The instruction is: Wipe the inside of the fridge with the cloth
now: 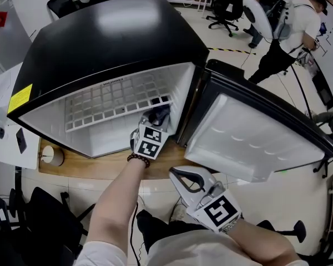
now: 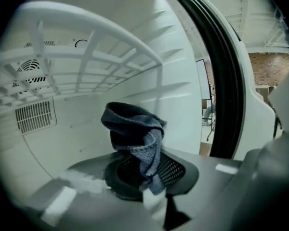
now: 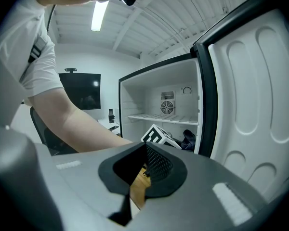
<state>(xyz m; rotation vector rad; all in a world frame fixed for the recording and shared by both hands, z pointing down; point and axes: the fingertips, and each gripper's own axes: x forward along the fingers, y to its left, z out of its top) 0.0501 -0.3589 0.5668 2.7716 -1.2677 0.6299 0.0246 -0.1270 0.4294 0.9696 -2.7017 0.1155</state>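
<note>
Here the fridge (image 1: pixel 100 49) stands on a wooden table (image 1: pixel 100 168) with its door (image 1: pixel 255 137) swung wide to the right. The left gripper (image 1: pixel 154 125) reaches into the opening, under the white wire shelf (image 1: pixel 116 101) and close to the right wall (image 2: pixel 183 105). Its jaws are clamped on the cloth (image 2: pixel 135 129), a dark blue-grey knit bunched into a lump that stands up above the jaw tips, with one end pinched between them. The cloth sits just beside the ribbed right wall, near the front edge of the compartment; whether it touches the wall cannot be told. A slotted vent (image 2: pixel 34 117) shows on the back wall, well to the left of the cloth.

The right gripper (image 1: pixel 180 176) is outside the fridge, below the door's lower edge and near the person's body. Its jaws are closed together with nothing between them. From its own view it points at the open compartment, where the left gripper's marker cube and the cloth (image 3: pixel 189 138) show low at the right of the opening, beside the black door seal.

Another person (image 1: pixel 299 26) stands on the floor beyond the door.
</note>
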